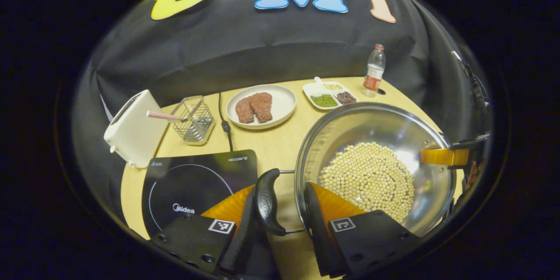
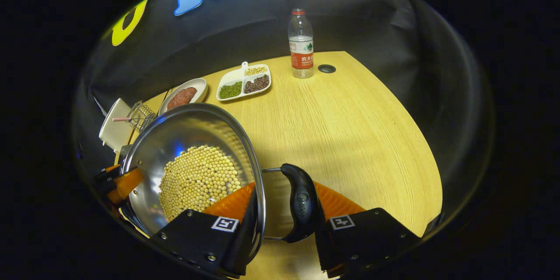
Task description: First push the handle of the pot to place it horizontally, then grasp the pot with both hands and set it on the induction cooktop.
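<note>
1. Left gripper view first: the left hand-held gripper (image 1: 283, 210) sits at the near side of the pot (image 1: 372, 140), with one finger outside the black left handle (image 1: 267, 203) and the other reaching over the rim into the bowl. So the fingers are apart, straddling handle and rim. I can't tell if both actually press, so I wouldn't call it a firm clamp.

2. Right gripper view shows the same deal mirrored. The right hand-held gripper (image 2: 284, 210) has one finger inside the pot's rim and the other outside the right handle (image 2: 302, 203). Again spread wide around handle and wall, with actual pinch contact unclear.

3. Both handles look flat out to the sides, so I'd say the handle-pushing step is done and we're in the two-handed grasp step.

4. The pot, loaded with soybeans (image 1: 369, 179), is beside the induction cooktop (image 1: 192, 183), just to its right in the left gripper view. Whether it's resting on the surface (image 2: 350, 113) or already slightly lifted, I can't tell.

5. Next move, my guess: close firmly on both sides, lift evenly, slide over toward the cooktop, and keep it level so the beans don't roll out. Watch the power cord (image 1: 225, 124) behind the cooktop.
</note>
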`<state>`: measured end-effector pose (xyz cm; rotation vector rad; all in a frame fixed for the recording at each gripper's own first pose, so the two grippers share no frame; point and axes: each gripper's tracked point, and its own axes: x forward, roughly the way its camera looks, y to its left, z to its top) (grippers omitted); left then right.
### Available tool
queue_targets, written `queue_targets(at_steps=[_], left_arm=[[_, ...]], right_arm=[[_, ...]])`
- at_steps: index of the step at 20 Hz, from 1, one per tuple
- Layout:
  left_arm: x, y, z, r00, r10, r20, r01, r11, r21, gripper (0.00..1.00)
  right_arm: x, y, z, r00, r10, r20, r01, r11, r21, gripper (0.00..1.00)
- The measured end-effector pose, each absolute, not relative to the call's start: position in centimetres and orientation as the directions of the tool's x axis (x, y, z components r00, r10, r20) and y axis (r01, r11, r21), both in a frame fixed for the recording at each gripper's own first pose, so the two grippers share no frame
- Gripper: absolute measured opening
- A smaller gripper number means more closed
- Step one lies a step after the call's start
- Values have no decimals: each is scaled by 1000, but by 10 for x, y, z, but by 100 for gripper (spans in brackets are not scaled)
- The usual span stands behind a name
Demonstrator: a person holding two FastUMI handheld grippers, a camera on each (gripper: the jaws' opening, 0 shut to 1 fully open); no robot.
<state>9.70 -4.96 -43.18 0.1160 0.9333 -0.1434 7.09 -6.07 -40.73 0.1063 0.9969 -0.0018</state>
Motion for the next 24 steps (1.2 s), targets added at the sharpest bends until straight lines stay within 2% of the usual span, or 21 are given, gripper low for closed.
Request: queue_targets(at_steps=[16,18,23,24], left_arm=[[80,20,-368,603,-74,-795,145,989,17,61],[78,32,-363,605,-73,-793,140,990,16,68],[76,62,-357,613,-75,-787,131,991,8,62],[75,69,-356,614,-74,-786,123,992,3,68]], right_arm=[[43,10,-347,550,60,-833,9,997,78,60],[40,20,-343,550,63,-833,3,997,77,60],[39,45,-342,551,71,-832,-4,997,82,60],[38,51,-341,547,70,-834,-9,997,78,60]])
